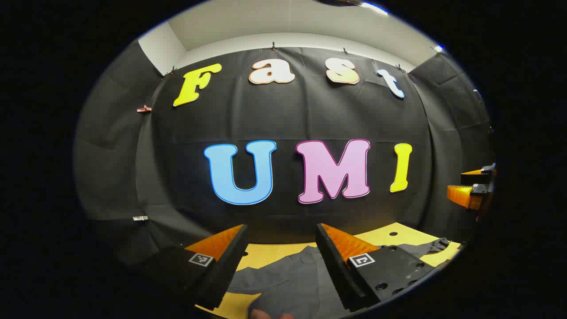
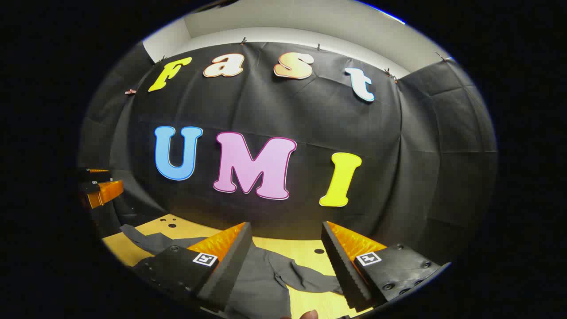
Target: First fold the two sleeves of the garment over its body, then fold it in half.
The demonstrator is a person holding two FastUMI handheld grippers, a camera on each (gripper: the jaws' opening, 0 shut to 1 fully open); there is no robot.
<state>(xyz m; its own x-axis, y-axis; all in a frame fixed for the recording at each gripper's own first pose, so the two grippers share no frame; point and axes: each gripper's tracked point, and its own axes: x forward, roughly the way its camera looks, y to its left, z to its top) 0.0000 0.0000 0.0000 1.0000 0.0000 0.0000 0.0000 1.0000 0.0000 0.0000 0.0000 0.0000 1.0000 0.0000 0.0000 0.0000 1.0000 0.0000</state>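
Both fingers of my left gripper (image 1: 281,261) stand wide apart with nothing between them, raised above the yellow table (image 1: 398,235) and pointing at the black cloth wall (image 1: 283,119). Down at 6 o'clock in the left gripper view the dark grey garment (image 1: 288,283) lies spread on the table, one sleeve (image 1: 432,245) trailing out toward 4 o'clock. At 3 o'clock, well apart from mine, the other gripper shows at the edge.

My right gripper (image 2: 285,259) is likewise released, fingers spread and empty, held above the table (image 2: 301,250). In the right gripper view the garment (image 2: 261,283) lies rumpled at 6 o'clock, with a sleeve (image 2: 310,279) bunched toward 5 o'clock and another sleeve (image 2: 146,241) stretching toward 8 o'clock. Small round holes (image 2: 319,251) dot the tabletop. At 9 o'clock the left gripper (image 2: 99,188) hangs in the air.
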